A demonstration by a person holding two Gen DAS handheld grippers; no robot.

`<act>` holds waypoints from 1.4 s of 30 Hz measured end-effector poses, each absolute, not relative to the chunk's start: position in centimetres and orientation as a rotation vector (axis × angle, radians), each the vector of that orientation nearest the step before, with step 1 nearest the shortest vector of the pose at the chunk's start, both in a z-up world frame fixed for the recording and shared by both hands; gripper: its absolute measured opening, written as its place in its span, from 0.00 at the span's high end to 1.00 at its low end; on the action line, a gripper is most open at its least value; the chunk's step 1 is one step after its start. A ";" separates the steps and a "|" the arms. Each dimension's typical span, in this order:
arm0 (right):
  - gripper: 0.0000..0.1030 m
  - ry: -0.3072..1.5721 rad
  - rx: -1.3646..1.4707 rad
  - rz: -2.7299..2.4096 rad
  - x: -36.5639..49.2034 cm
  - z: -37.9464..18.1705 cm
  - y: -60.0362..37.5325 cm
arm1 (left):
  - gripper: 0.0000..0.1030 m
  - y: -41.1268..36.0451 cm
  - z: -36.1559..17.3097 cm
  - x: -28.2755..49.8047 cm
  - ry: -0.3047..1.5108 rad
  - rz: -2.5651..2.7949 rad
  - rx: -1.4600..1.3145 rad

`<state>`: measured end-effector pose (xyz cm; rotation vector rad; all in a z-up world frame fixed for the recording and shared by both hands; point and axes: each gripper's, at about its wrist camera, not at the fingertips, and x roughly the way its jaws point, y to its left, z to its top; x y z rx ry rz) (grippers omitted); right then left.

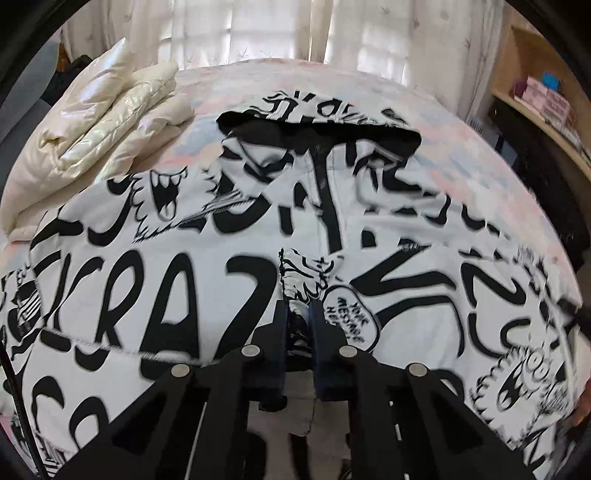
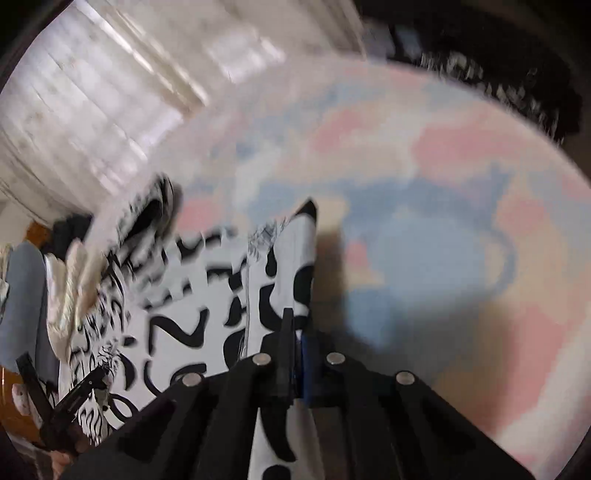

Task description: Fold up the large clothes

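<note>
Currently the black-and-white printed hoodie (image 1: 192,236) lies spread across the bed (image 1: 461,155), front side up, with its hood (image 1: 317,125) toward the curtained window (image 1: 258,33) and its lower hem toward the camera. The bed carries a pastel pink, blue and cream cover. A folded cream quilt (image 1: 99,122) lies on the bed beside the hoodie's left shoulder area.

Left tool (image 1: 300,314): clenched. Its two blue-padded fingers stand nearly together at the middle of the hoodie's lower edge, with a bunched, gathered piece of the printed fabric pinched between them. The fabric rises in a small crumpled ridge just ahead of the fingertips.

Right tool (image 2: 295,325): clenched. Its fingers are pressed together on a raised strip of the same hoodie (image 2: 288,266), which stands up from the tool in a narrow fold ending in a pointed corner. This strip is at the garment's edge, with bare bed cover (image 2: 443,221) to its right. The right wrist view is motion-blurred, so finer detail of the print cannot be read.

The left tool (image 2: 85,391) also appears at the lower left of the right wrist view, over the printed fabric
</note>
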<state>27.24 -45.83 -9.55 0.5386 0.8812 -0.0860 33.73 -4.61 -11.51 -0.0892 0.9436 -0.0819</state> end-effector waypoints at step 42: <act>0.48 0.952 0.361 0.147 13.2 0.3 -33.3 | 0.34 -5.1 -4.6 20.9 0.915 -0.207 -0.019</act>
